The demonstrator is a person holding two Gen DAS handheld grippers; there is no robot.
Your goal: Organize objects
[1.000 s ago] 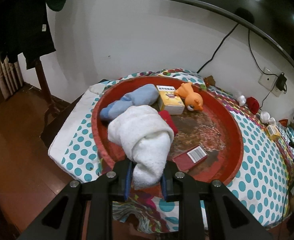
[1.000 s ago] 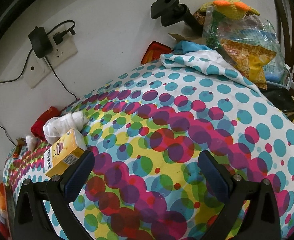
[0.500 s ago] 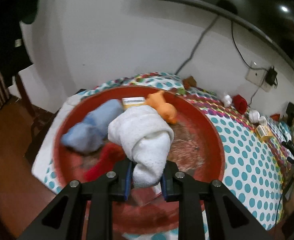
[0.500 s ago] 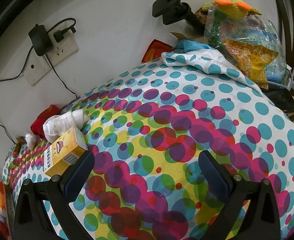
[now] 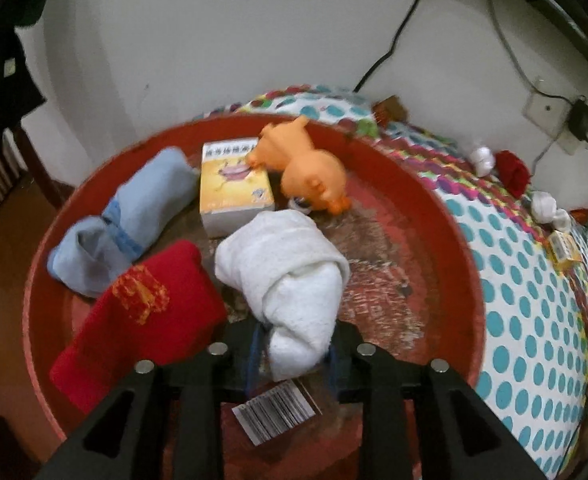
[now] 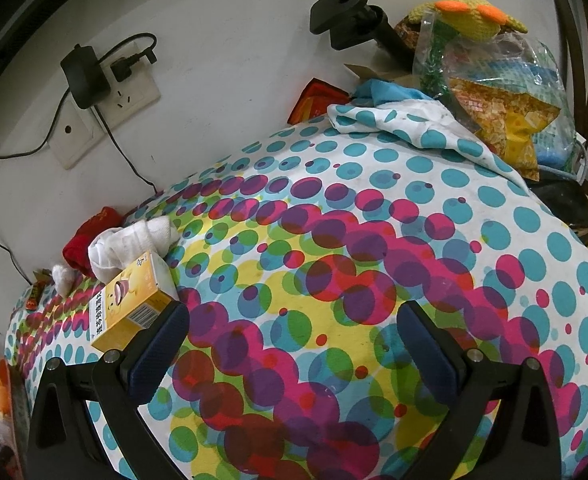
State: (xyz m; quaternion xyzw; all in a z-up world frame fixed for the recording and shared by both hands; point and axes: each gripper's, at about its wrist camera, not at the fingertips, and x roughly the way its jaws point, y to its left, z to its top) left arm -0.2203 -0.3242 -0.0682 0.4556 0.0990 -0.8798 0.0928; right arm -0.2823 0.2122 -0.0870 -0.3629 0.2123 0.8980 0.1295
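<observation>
Your left gripper (image 5: 292, 354) has the rolled white towel (image 5: 290, 276) between its jaws over the red tray (image 5: 434, 208), and the jaws have just been opening: there's a sliver of gap showing on both sides of the roll's near end, so I'd call it let go, or close to it, rather than clamped. The thing to watch is the roll's long axis. It runs nearly straight away from the fingers, from the narrow end between the pads out toward the yellow box (image 5: 234, 184) and the orange toy (image 5: 310, 168), with the red cloth (image 5: 142, 312) just beside it on one side and the blue towel roll (image 5: 122, 224) beyond that. So backing straight out along that axis looks like the cleanest exit; going sideways could drag the roll. Your right gripper (image 6: 294, 348) is wide open with nothing in it, hanging over the dotted tablecloth (image 6: 374, 200), and the small yellow carton (image 6: 134, 304) sits just outside its left finger, so that hand's nearer for that one.
</observation>
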